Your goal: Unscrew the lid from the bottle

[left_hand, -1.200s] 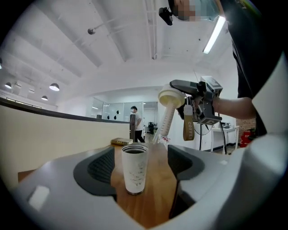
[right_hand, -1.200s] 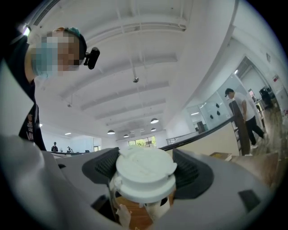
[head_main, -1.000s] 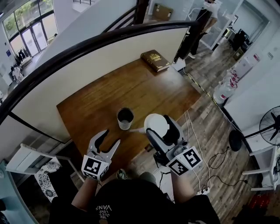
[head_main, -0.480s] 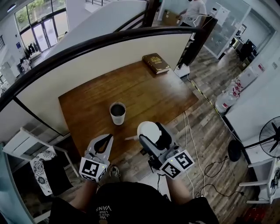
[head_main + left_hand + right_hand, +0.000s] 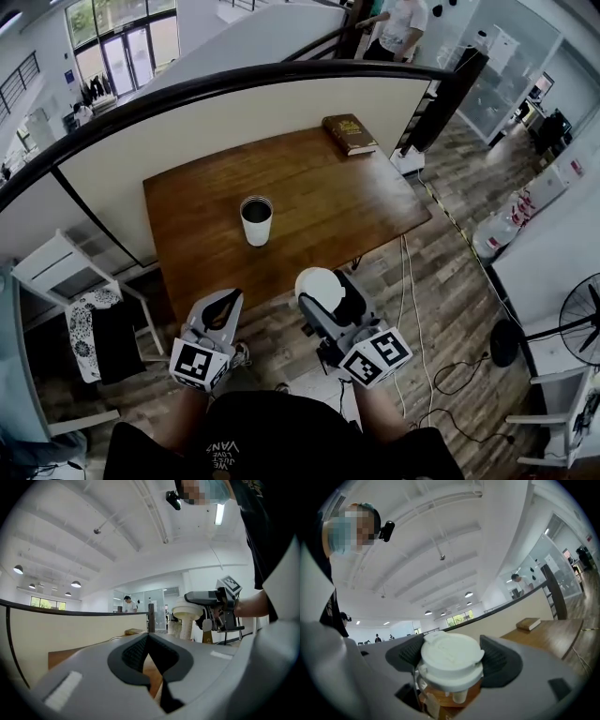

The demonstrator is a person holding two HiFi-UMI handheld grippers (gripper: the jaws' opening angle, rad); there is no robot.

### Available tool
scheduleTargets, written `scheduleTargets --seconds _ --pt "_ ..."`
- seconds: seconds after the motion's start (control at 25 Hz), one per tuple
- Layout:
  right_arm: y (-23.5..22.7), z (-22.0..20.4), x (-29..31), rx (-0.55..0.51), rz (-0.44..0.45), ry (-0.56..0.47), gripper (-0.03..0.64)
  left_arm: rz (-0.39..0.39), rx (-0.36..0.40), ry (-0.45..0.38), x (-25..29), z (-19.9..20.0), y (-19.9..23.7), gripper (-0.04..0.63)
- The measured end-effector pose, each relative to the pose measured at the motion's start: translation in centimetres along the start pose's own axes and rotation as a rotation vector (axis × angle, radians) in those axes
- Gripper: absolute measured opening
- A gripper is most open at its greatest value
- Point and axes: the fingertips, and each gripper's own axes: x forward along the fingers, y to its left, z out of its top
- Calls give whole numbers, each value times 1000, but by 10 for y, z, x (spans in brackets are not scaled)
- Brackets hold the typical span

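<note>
Here the lid [image 5: 451,660] sits clamped in the fingers of the right gripper [image 5: 323,292], off the counter [image 5: 319,178]. The open bottle [image 5: 255,220] stands mid-counter, and the left gripper [image 5: 149,644] is closed and empty. Unscrewing appears complete, so probably only parking the lid remains.

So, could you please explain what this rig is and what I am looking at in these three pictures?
No robot here: a person holds a two-jaw gripper in each hand. One picture comes from a camera on the person's head, looking down; the other two come from cameras riding on the grippers. The left gripper is shut and empty. The right gripper is clamped on a white lid with a straw under it. On the wooden table stand the open bottle and, at the far corner, a brown book. Both grippers are held short of the table, over the floor.
</note>
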Motion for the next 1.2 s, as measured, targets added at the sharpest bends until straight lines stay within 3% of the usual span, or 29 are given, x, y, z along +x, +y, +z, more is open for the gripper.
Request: scheduleTargets --seconds 0.24,0.44,0.72,1.2 --pt "17 -15 -25 -4 29 32 348 53 -63 14 -28 4 -26 11" --pt "26 -27 -41 7 43 53 348 73 -20 -10 -46 2 -37 11" --pt "37 -41 -58 10 53 69 348 113 -54 14 -71 0 -51 11" --pt "50 -57 -80 24 57 90 348 121 -32 4 -93 -5 -67 11"
